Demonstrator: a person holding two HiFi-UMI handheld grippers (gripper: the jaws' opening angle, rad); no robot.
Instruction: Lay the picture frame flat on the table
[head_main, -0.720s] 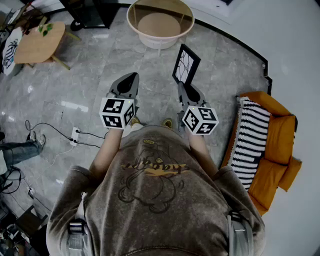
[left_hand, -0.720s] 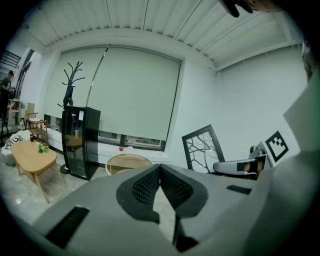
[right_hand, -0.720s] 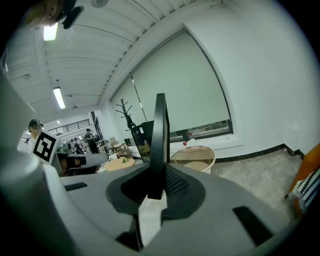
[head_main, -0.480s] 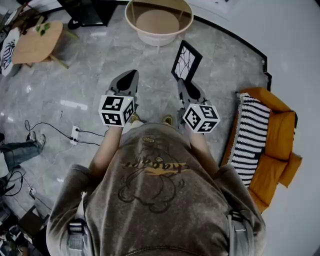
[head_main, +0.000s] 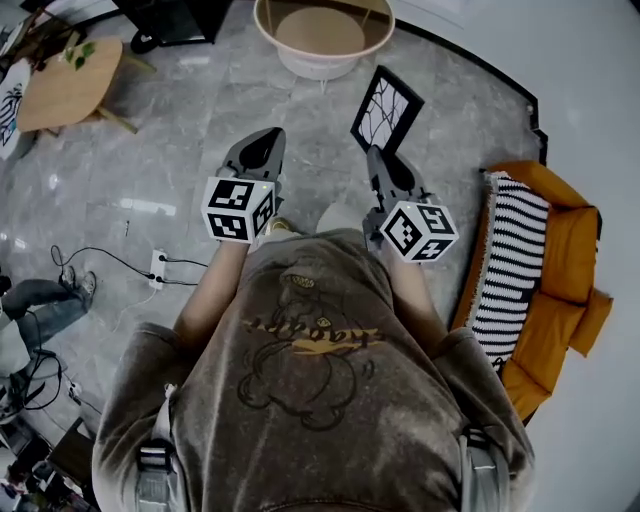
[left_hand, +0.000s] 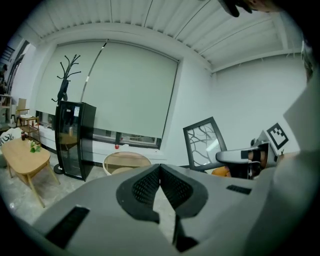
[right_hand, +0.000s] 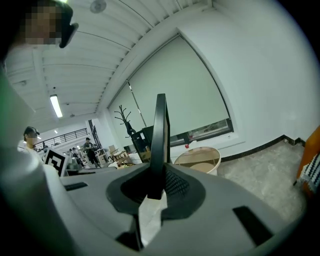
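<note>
Round table (head_main: 320, 68): ahead of both grippers, past the frame.
Picture frame (head_main: 387, 110): not on the table yet, held in the air, long axis rising straight out of the right jaws (edge-on in the right gripper view).
Right gripper (right_hand: 157, 185): pinching the frame's lower edge.
Left gripper (left_hand: 160, 170): jaws pressed together, nothing between.

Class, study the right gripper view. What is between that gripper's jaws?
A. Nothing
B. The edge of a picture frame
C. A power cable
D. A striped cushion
B: the right gripper is shut on the thin dark edge of the picture frame, which stands upright between its pads. The head view shows the same frame sticking out from that gripper's tip.
</note>
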